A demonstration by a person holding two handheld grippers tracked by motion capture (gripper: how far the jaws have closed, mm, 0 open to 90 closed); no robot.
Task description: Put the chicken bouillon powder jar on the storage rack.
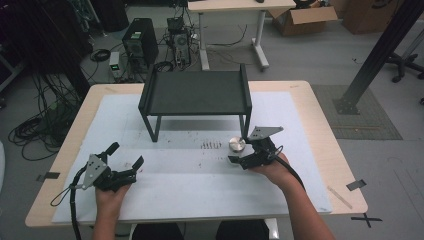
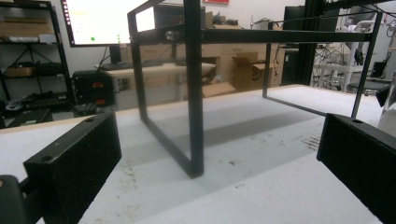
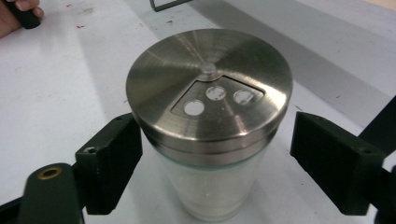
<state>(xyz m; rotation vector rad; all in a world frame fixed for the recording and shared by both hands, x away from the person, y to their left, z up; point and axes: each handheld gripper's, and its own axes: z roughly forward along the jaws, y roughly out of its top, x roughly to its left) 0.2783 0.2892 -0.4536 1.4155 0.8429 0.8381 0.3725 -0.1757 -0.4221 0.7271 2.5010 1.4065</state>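
The shaker [image 3: 209, 121] is standing at the centre of the right gripper view, between the right gripper's [image 3: 212, 158] half-open jaws; one is brushing its lid, the other is standing clear. At lower left of the high view, the left gripper [image 1: 126, 153] is gaping wide, holding nothing.

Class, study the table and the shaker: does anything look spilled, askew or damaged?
Nothing serious. The shaker stands upright with its steel lid on square. Only small dark specks and stains mark the white mat near the black stand.
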